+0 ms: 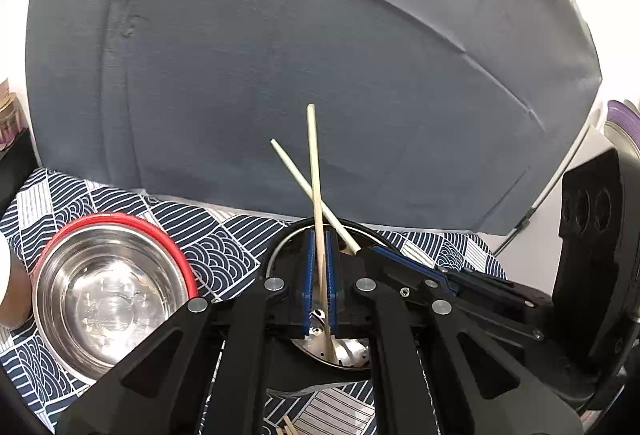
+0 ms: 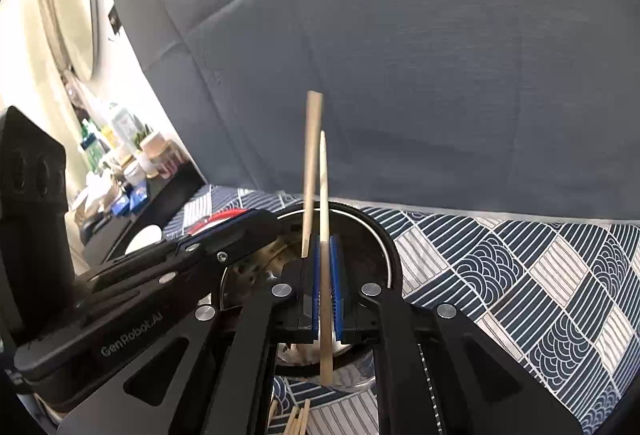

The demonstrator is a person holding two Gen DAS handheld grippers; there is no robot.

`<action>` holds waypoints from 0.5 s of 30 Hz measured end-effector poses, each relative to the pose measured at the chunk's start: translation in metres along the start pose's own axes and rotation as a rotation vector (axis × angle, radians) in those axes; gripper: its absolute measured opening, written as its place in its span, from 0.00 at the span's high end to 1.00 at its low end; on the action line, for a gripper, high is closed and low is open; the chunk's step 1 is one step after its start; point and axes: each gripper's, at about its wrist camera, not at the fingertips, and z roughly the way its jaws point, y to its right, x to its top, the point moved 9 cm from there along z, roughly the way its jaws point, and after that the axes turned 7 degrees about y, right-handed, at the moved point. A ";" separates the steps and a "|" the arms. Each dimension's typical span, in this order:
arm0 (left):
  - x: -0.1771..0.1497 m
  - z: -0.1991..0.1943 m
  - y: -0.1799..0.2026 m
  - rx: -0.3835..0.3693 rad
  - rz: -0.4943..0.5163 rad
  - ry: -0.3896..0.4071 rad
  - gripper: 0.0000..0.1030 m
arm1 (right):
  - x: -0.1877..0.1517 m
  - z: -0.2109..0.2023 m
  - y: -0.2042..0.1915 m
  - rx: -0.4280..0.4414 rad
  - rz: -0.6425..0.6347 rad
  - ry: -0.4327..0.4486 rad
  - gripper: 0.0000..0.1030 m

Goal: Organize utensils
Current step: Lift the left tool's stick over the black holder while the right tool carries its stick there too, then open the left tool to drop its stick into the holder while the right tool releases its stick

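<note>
My left gripper [image 1: 319, 235] is shut on a wooden chopstick [image 1: 315, 171] that stands nearly upright over a round perforated steel utensil holder [image 1: 344, 355]. My right gripper [image 2: 325, 241] is shut on a second chopstick [image 2: 323, 195], also upright over the same holder [image 2: 384, 247]. In the left wrist view the right gripper [image 1: 362, 249] comes in from the right with its chopstick [image 1: 304, 183] crossing mine. In the right wrist view the left gripper [image 2: 280, 223] comes in from the left with its chopstick [image 2: 311, 171]. Several loose chopsticks [image 2: 298, 421] lie on the cloth below.
A steel bowl with a red rim [image 1: 108, 295] sits left of the holder on a blue-and-white patterned tablecloth [image 2: 520, 275]. A grey sheet [image 1: 280, 55] hangs behind the table. A cluttered shelf [image 2: 120, 171] stands at the far left.
</note>
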 end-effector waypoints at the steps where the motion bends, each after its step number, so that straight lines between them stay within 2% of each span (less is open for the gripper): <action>1: 0.000 0.000 -0.001 0.000 -0.007 -0.001 0.96 | -0.001 0.003 -0.001 0.000 -0.003 -0.020 0.95; 4: 0.002 -0.006 -0.004 0.002 -0.015 0.014 0.95 | -0.008 0.012 -0.004 -0.012 -0.027 -0.071 0.95; 6: 0.003 -0.010 -0.007 0.010 -0.005 0.021 0.89 | -0.009 0.012 -0.005 -0.018 -0.048 -0.068 0.96; 10: 0.003 -0.014 -0.017 0.018 -0.036 0.017 0.87 | -0.007 0.016 -0.002 -0.001 -0.001 -0.080 0.96; 15: 0.003 -0.020 -0.026 0.027 -0.056 0.022 0.79 | 0.008 0.008 -0.010 0.041 0.003 -0.024 0.96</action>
